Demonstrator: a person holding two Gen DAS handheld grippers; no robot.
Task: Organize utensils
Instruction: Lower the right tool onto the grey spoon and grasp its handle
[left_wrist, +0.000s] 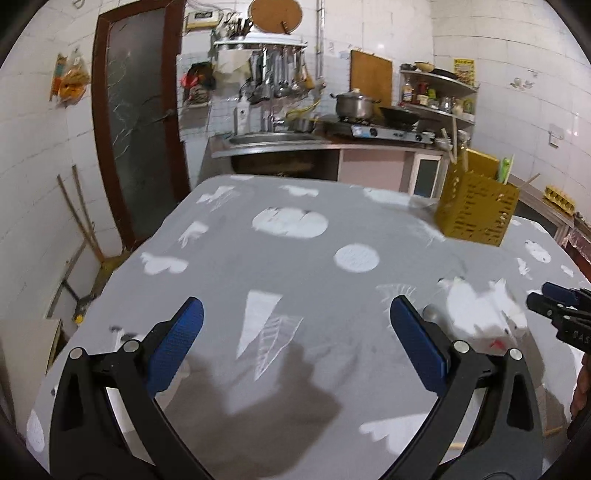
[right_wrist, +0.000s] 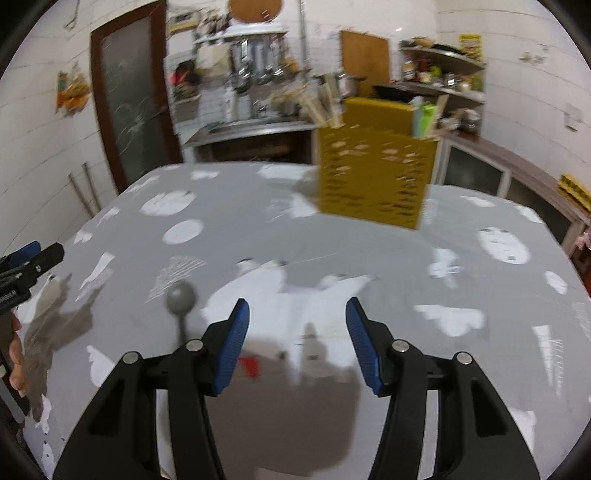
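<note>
The yellow perforated utensil holder (right_wrist: 373, 177) stands on the far part of the table (left_wrist: 229, 258), which wears a grey cloth printed with white shapes, and it serves as the mark for everything else. Well to the left of the holder, at the table's near edge, the left gripper (left_wrist: 295, 332) hangs above bare cloth with its blue pads spread wide and nothing between them. Nearer the holder but still on its near-left side, a metal spoon (right_wrist: 181, 299) lies on the cloth, bowl toward the holder, handle running back under the right gripper's left finger; in the left wrist view only a blurred part of it shows beside the left gripper's right finger. In front of the holder the right gripper (right_wrist: 297, 339) hovers over a white patch of the cloth, released, jaws parted and empty. Wooden sticks (right_wrist: 325, 103) and a green item (right_wrist: 424, 118) poke up out of the holder. Beyond the holder lie a sink counter (left_wrist: 273, 144) and a stove with a pot (left_wrist: 352, 105); motion blur softens the details.
</note>
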